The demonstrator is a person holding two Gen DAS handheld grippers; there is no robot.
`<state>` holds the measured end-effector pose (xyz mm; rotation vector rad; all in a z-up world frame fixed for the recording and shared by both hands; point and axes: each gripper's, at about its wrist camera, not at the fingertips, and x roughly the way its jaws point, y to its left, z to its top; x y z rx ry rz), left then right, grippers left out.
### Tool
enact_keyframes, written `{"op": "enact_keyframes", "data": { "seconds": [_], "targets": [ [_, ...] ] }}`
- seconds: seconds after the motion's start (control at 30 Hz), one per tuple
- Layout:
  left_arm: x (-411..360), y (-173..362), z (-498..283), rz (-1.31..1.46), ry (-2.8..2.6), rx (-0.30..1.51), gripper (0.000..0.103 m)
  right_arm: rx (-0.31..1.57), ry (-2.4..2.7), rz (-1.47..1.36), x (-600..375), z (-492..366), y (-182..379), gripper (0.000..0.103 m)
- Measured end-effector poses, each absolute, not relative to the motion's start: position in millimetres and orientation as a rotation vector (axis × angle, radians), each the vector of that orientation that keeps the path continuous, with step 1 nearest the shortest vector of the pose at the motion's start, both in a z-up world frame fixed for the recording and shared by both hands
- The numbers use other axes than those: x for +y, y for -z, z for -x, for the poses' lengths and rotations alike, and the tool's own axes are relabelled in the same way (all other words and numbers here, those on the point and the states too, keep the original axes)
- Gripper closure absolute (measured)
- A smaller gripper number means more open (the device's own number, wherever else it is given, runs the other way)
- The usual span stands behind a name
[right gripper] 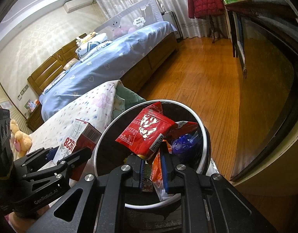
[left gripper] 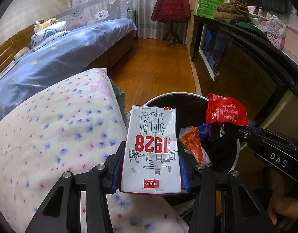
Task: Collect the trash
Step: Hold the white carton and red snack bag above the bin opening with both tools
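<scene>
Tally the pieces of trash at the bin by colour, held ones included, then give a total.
White milk carton, held in the left gripper: 1
Red wrapper, held in the right gripper: 1
Orange wrapper, in the bin: 1
Blue wrapper, in the bin: 1
Total: 4 visible; more may lie hidden deeper in the bin.

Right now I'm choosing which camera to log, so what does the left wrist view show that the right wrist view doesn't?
Only the left wrist view shows the white front of the milk carton with its red 1928, clamped in the left gripper.

Only the right wrist view shows the right gripper pinching the red foil snack wrapper, a blue crumpled wrapper in the bin, and plush bears.

Both show the round white-rimmed trash bin, an orange plastic wrapper, the floral quilt, the blue bed and the red jacket.
</scene>
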<state>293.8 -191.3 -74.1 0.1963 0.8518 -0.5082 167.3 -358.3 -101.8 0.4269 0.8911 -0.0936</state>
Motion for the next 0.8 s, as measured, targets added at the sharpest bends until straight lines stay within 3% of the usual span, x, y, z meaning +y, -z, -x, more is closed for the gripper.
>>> {"op": "enact_keyframes", "data": {
  "seconds": [0.8],
  "targets": [
    [-155.9,75.3,-284.4,-0.158,0.497,0.854,0.057,0.864,0.053,-0.417,-334.3,-161.5,92.4,0.089]
  ]
}}
